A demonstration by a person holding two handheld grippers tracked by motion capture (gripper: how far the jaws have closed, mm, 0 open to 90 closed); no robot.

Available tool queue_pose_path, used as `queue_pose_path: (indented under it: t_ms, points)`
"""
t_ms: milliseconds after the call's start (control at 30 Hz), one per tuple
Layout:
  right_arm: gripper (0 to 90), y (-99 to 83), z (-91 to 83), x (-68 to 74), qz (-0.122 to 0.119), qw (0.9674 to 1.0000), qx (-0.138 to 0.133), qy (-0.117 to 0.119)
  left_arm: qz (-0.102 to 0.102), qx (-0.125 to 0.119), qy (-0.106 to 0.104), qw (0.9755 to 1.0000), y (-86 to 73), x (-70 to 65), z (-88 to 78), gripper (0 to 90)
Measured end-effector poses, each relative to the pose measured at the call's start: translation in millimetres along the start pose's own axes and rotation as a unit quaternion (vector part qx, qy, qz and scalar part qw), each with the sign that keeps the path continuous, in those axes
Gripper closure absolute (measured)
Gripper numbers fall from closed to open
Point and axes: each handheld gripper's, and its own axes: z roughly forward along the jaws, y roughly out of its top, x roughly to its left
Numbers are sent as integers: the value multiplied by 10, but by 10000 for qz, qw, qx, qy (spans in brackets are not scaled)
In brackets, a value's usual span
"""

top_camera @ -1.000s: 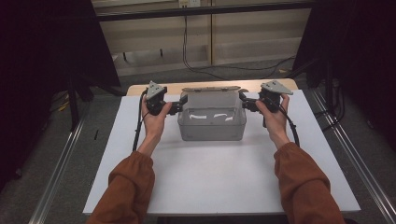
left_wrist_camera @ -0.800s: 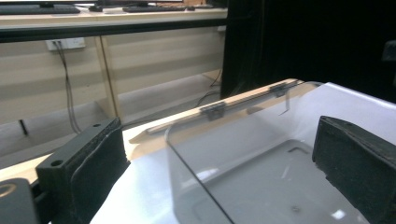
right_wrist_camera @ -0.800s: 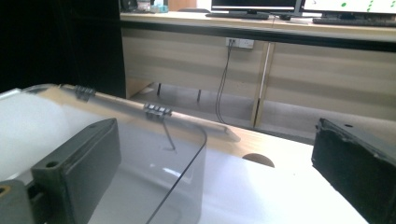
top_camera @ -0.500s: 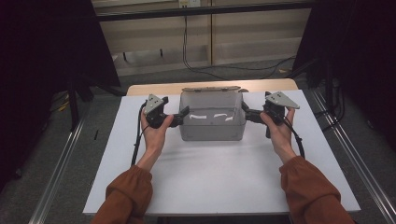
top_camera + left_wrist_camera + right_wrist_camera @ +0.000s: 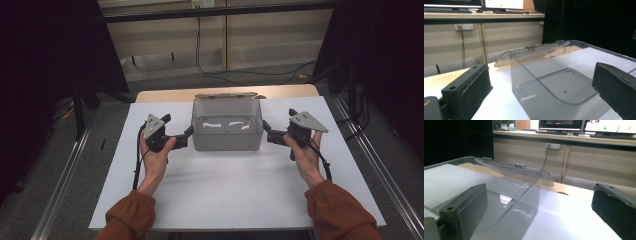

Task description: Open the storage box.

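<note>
Clear glossy plastic against matt white

Looked smooth, see-through and shiny on the box [image 5: 227, 131], with small metal hinges [image 5: 530, 46] at its lid; seemed matt black and rough-edged on the gripper pads [image 5: 465, 206]; lay flat and dull as white board over a pale wooden table [image 5: 165, 95]

A white board [image 5: 225, 190] tops the table; monitors [image 5: 564, 125], perhaps, behind.

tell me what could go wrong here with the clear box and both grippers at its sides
1. Both grippers are open: the left gripper and right gripper sit at the sides of the clear box, so an uneven squeeze could skew it.
2. Its walls look thin and smooth, so the pads may slip or flex them.
3. The hinged lid hangs open behind, over the edge of the white board, and could swing or catch if the box is lifted.
</note>
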Motion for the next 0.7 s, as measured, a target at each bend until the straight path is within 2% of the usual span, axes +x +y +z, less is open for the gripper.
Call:
queue_pose_path:
  t_ms: [67, 267, 333, 400, 433, 500, 600, 700]
  points:
    - [0, -21, -64, 3, -34, 10000, -44, -20, 85, -21, 52, 9999, -23, -4, -68, 15]
    - [0, -74, -239, 31, -103, 9999, -73, -54, -25, -111, 72, 9999, -59, -29, -222, 15]
    - [0, -74, -291, 43, -102, 9999, -115, -1, -167, -216, 54, 9996, -70, -55, -275, 15]
    - [0, -61, -334, 50, -37, 9999, -150, 23, -118, -283, 66, 9995, -88, -94, -336, 15]
    - [0, -54, -355, 58, -73, 9998, -189, 11, -91, -247, 76, 9996, -93, -112, -359, 15]
    - [0, -46, -406, 69, -73, 9997, -212, 17, -172, -263, 106, 9995, -102, -147, -403, 15]
    - [0, -72, -483, 81, -80, 9996, -267, -2, -103, -219, 199, 9995, -134, -170, -493, 15]
    - [0, -127, -557, 78, -90, 9997, -219, -78, -168, -114, 245, 9995, -185, -173, -560, 17]
